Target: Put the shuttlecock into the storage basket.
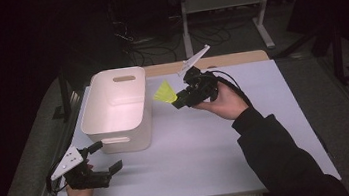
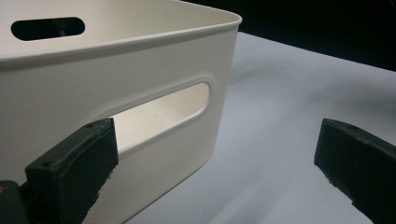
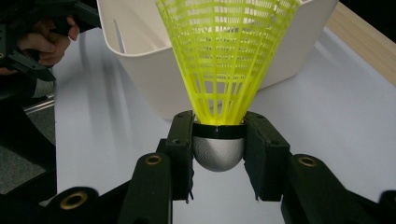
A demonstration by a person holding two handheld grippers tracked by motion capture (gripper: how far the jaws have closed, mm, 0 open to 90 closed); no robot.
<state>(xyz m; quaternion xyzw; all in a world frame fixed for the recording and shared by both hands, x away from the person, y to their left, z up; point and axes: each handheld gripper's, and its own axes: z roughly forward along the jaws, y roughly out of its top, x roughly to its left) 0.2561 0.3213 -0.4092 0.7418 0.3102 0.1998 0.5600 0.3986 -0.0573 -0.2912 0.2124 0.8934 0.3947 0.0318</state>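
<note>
1. High view: your left gripper (image 1: 103,157), nearest the camera at the table's (image 1: 211,164) near-left corner, has jaws wide apart and nothing in them, just beside the bin's (image 1: 97,132) near wall. Your right gripper (image 1: 176,100) is up off the table, clamped on the yellow shuttlecock (image 1: 164,92), skirt pointing at the bin's right wall. The shuttlecock is close to the rim but not over the opening yet, so pickup looks done and the drop into the bin is left. What shows of the bin's inside looks empty.
2. Left gripper view: black matte pads (image 2: 74,163), chipped at the edges, spread wide on either side of the bin's corner (image 2: 219,93). Smooth cream plastic, rounded corners, oval handle slot (image 2: 159,112).
3. Right gripper view: jaws pinch the shuttlecock's silver dimpled dome (image 3: 218,153) at its black band. Yellow plastic lattice skirt (image 3: 224,51) flares up toward the bin (image 3: 154,88) behind. White matte table top, wooden strip (image 3: 369,42) along its edge.
</note>
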